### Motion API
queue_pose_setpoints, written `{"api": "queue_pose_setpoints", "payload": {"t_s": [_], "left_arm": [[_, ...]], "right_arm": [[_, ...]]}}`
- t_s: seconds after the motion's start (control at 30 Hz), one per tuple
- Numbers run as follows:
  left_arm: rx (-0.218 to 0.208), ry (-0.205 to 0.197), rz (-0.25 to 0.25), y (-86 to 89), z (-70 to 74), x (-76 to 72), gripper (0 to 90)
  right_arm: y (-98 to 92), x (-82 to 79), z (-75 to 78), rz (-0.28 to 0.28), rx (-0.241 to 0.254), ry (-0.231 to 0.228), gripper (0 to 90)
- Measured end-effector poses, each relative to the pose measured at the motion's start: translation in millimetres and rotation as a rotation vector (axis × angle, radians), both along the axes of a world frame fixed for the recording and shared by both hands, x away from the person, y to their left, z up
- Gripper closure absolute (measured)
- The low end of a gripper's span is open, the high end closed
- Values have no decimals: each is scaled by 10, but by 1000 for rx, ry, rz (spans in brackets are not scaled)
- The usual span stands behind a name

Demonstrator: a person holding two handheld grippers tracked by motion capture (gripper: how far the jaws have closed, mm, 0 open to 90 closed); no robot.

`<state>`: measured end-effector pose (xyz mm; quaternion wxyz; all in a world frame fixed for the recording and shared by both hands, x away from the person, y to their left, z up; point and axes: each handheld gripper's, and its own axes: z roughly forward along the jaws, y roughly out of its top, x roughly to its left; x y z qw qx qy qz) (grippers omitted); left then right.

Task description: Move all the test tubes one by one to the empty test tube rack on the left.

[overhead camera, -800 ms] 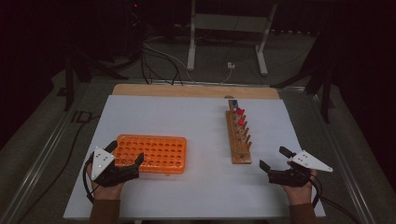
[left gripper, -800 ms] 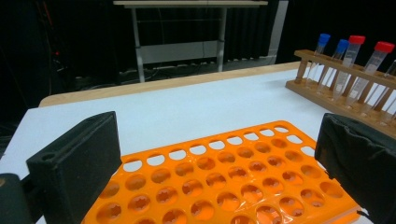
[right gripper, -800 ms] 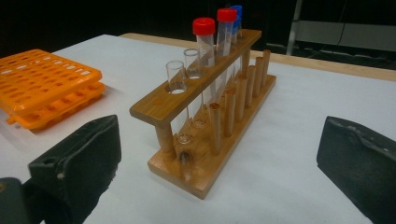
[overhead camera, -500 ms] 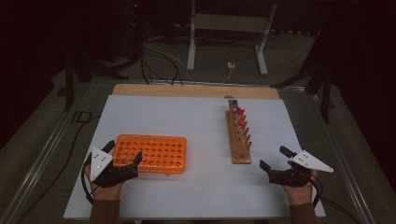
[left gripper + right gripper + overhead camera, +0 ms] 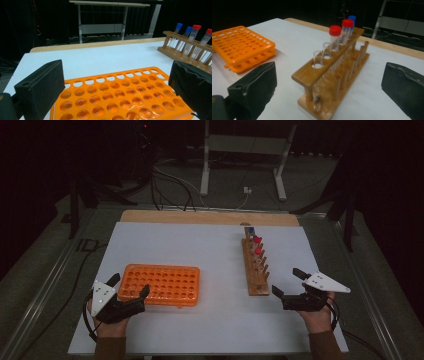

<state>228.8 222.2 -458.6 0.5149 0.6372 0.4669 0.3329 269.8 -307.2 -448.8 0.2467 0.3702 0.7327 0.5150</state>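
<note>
Orange tube tray (image 5: 161,284) lies well apart from wooden rack (image 5: 255,265).

Your left gripper (image 5: 131,288) and right gripper (image 5: 287,283) are black, each topped with a grey three-cornered plate, trailing a black cable, and your sleeves are brown.

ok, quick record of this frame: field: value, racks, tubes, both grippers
surface: white table top
orange rack: near left, its visible holes empty
wooden rack: right of centre, running front to back
capped tubes: red and blue caps, at the wooden rack's far end
uncapped tubes: two, nearer its front end
left gripper: open, jaws either side of the orange rack's near left corner, no visible contact
right gripper: open, just short of the wooden rack's near end
</note>
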Motion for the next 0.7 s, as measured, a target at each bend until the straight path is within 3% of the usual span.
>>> {"api": "queue_pose_setpoints", "payload": {"t_s": [0.4, 0.7], "left_arm": [[60, 12, -11, -81, -26, 43, 12], [54, 18, -8, -74, -37, 60, 12]], "right_arm": [[203, 272, 60, 36, -32, 39, 19], [304, 382, 5, 56, -56, 55, 95]]}}
